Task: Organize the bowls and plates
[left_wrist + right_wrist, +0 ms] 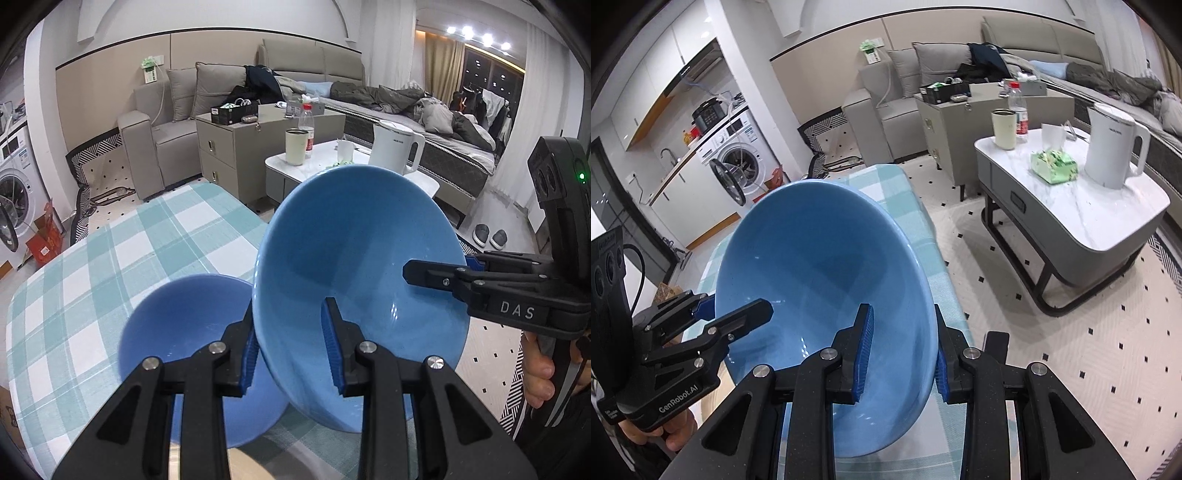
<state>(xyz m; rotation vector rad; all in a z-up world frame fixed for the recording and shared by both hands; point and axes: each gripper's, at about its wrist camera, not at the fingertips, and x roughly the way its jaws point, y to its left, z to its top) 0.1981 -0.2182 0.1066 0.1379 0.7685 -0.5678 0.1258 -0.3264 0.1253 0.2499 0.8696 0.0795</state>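
Living-room clutter fills the far background: a grey sofa (173,122), a washing machine (738,162) at the far left, and a low white coffee table (1071,206) carrying a white kettle (1112,147), a cream tumbler (1004,129) and a red-capped bottle (1019,110). Nearer in, a table under a teal-and-white checked cloth (110,277) takes the stage.

And both grippers are on the same piece! The large light-blue bowl (362,280) hangs tilted above the checked cloth, its hollow facing the cameras. The left gripper (291,354) has its blue pads pinched narrow on the bowl's near left rim, one finger inside, one outside. The right gripper (905,354) does the same on the opposite rim, jaws narrow and clamped on the wall of the bowl; in the left wrist view it comes in from the right, with a hand (539,373) wrapped round its handle.

Down on the cloth, just left of and below the lifted bowl, sits a second, darker blue dish (192,332). It looks like a smaller bowl, though the left gripper's fingers cover part of it, so its shape is hard to call. The two appear apart, the big one clear above it.
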